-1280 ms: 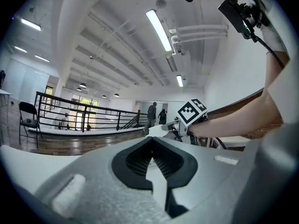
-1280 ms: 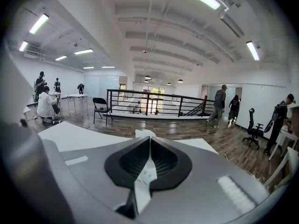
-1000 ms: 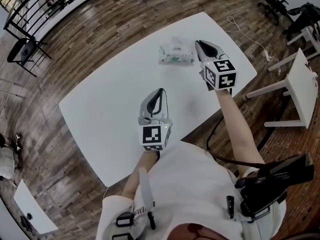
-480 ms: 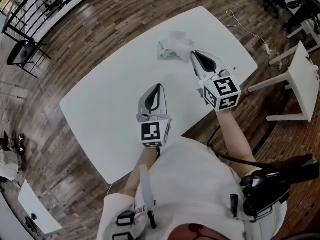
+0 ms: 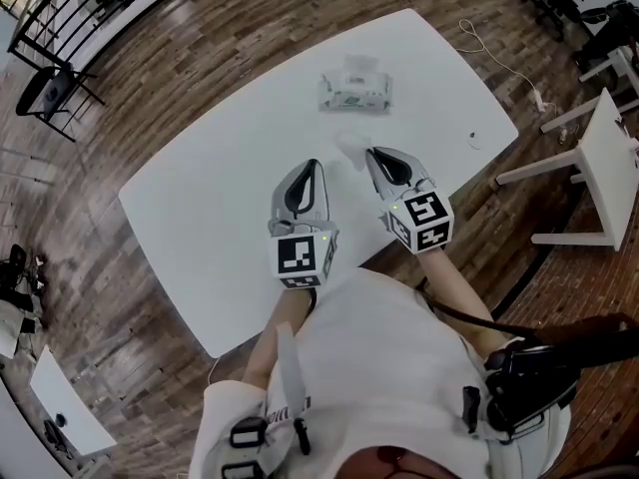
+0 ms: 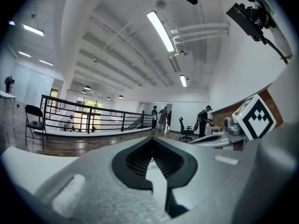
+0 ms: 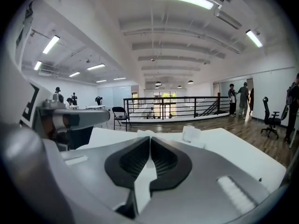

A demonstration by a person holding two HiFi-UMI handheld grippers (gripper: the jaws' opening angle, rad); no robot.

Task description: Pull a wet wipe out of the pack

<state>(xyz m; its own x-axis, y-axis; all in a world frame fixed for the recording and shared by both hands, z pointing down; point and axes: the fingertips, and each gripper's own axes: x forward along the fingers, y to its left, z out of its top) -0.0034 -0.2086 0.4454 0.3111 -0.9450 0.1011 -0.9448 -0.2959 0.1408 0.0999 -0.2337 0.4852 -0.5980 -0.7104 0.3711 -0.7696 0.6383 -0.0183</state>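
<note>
The wet wipe pack [image 5: 354,93], white with green print, lies on the far part of the white table [image 5: 200,218]; the right gripper view shows it as a small white block [image 7: 192,133]. My right gripper [image 5: 371,155] is well back from the pack, near my body, shut on a white wet wipe [image 5: 350,146] that sticks out from its tip. That wipe [image 7: 144,134] peeks past the closed jaws in the right gripper view. My left gripper [image 5: 314,166] hovers beside the right one, shut and holding nothing.
A small dark object [image 5: 472,138] lies near the table's right edge. A white side table [image 5: 607,158] stands on the wooden floor to the right, a cable [image 5: 499,63] runs past the far corner, and a black chair [image 5: 45,93] is at far left.
My right gripper drew back from the pack toward my body, carrying the wipe free. The pack tipped up briefly and lies flat again. The left gripper stayed put.
</note>
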